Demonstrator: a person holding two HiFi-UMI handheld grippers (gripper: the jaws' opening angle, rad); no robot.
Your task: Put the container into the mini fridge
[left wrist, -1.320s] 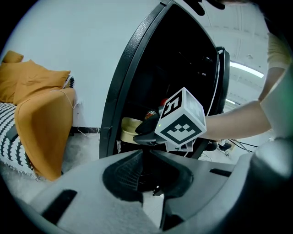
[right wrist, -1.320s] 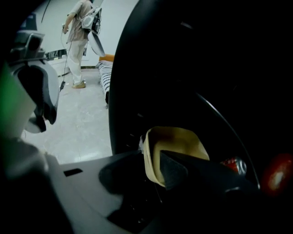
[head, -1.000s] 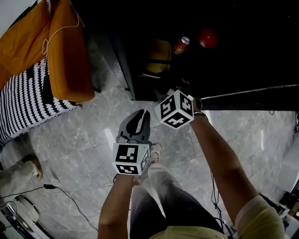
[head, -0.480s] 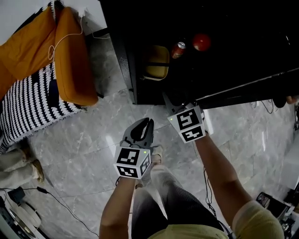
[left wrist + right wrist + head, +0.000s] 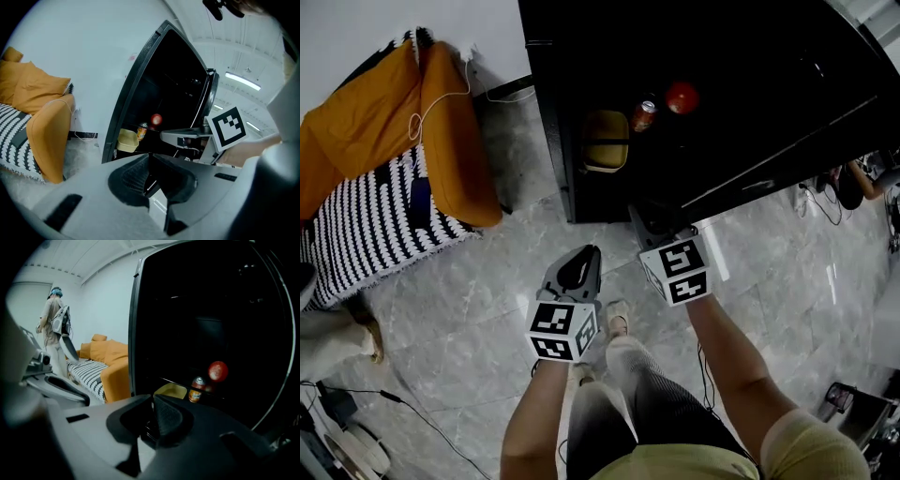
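Observation:
The black mini fridge [image 5: 722, 56] stands open, and a yellow container [image 5: 606, 141] sits on its lower shelf. The container also shows in the left gripper view [image 5: 127, 139] and in the right gripper view [image 5: 171, 391]. My left gripper [image 5: 581, 264] hangs above the floor in front of the fridge, shut and empty, its tips [image 5: 149, 158] meeting. My right gripper [image 5: 649, 223] is just outside the opening's lower edge, to the right of the container. It is also shut with nothing between its jaws [image 5: 153, 401].
A drink can [image 5: 643, 115] and a red round thing [image 5: 682, 97] sit right of the container. The fridge door [image 5: 787, 141] stands open at the right. An orange sofa [image 5: 450, 141] with a striped cover is at the left. A person [image 5: 54, 333] stands far off. Cables lie on the marble floor [image 5: 459, 309].
My right gripper has drawn back from the fridge opening toward me. The left gripper has hardly moved. The head view has shifted, and more of the fridge shows.

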